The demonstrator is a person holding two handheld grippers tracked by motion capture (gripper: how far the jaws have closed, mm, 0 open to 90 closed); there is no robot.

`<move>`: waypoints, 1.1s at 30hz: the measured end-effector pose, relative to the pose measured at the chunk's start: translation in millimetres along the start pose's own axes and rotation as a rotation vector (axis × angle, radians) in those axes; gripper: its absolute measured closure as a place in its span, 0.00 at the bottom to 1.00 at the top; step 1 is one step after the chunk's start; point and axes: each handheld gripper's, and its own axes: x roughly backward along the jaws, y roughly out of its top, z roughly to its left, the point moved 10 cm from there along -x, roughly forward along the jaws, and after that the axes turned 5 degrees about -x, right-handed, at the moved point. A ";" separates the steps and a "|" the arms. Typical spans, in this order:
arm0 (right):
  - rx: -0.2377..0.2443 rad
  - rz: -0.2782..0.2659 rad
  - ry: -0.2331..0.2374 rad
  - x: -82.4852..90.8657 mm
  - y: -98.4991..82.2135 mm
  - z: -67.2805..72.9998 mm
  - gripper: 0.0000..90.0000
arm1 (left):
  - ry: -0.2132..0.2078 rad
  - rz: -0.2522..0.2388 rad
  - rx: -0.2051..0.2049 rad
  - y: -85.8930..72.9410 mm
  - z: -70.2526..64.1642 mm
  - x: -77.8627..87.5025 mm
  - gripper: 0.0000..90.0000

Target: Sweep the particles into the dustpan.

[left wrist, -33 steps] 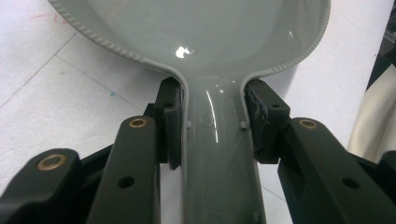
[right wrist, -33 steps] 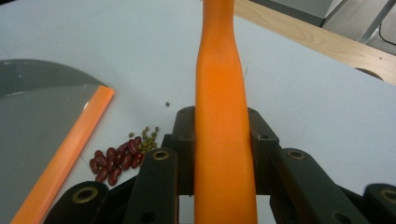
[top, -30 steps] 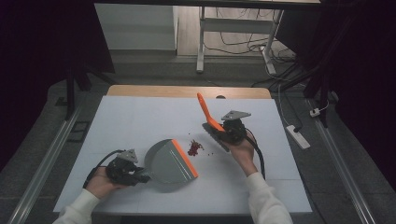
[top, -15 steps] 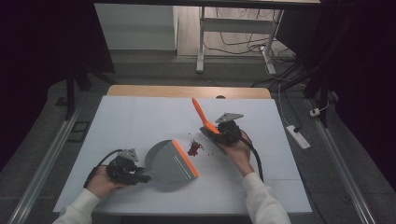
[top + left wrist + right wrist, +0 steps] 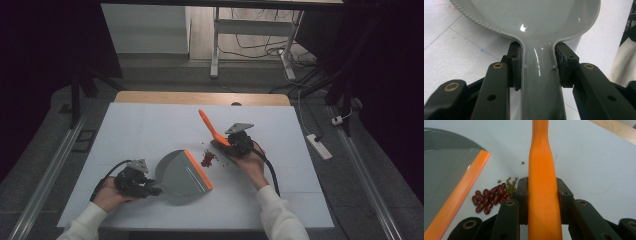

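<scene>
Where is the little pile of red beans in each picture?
High view: small pile of dark red beans at centre, right of the grey dustpan's orange lip.
Left gripper view: not in it.
Right gripper view: beans lower left.
Shared landmark: the orange lip.

Grey dustpan (image 5: 181, 173), orange brush (image 5: 212, 128), beans (image 5: 208, 158)

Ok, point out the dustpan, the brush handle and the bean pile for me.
dustpan (image 5: 177, 175): high view, on its grey scoop.
brush handle (image 5: 542, 172): right gripper view, on the middle of the orange shaft.
bean pile (image 5: 491, 198): right gripper view, on the red beans by the dustpan's orange lip.
</scene>
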 end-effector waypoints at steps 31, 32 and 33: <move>0.068 0.039 0.039 -8.9 1.7 35.0 0.77 | -0.007 -0.003 0.005 0.7 -0.1 -1.6 0.68; 0.068 0.041 0.038 -8.7 1.4 35.6 0.77 | -0.008 -0.004 0.005 0.7 -0.1 -1.6 0.68; 0.070 0.038 0.040 -8.8 1.6 36.1 0.77 | -0.008 -0.004 0.005 0.7 -0.1 -1.7 0.68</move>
